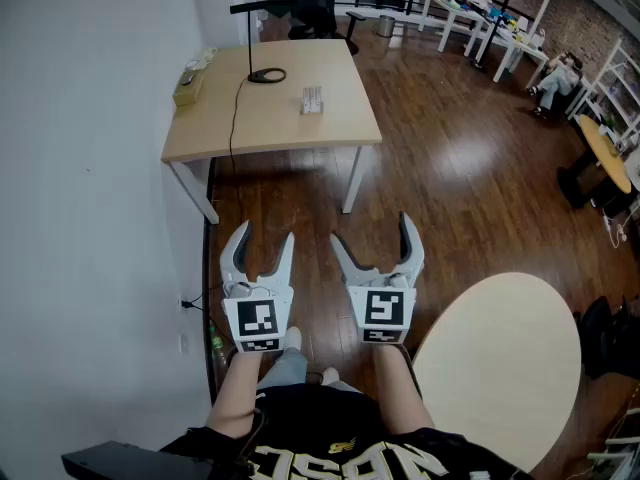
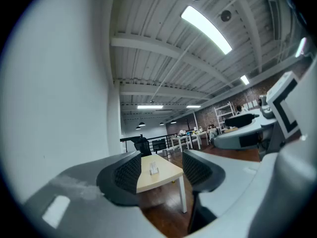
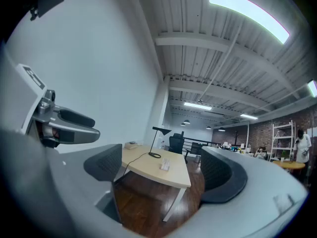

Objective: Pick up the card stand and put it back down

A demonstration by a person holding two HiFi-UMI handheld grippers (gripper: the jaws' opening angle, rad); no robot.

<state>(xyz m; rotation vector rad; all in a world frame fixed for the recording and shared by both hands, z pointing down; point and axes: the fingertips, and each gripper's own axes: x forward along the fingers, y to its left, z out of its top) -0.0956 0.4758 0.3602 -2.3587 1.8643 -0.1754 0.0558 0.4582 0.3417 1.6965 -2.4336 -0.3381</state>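
White plastic, both of them: the left claw [image 1: 265, 233] stands partly open, the right claw [image 1: 370, 230] wider, and neither holds anything. They hang level over the wooden floor [image 1: 450, 188], well apart from the worktop [image 1: 335, 128]. The card stand [image 1: 312, 99] sits mid-worktop, near the lamp [image 1: 266, 74]. I'd step closer first, then come in level and square to the stand, clear of the lamp's cord [image 1: 236, 108].

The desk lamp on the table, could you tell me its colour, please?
The desk lamp is black, clearest in the head view.
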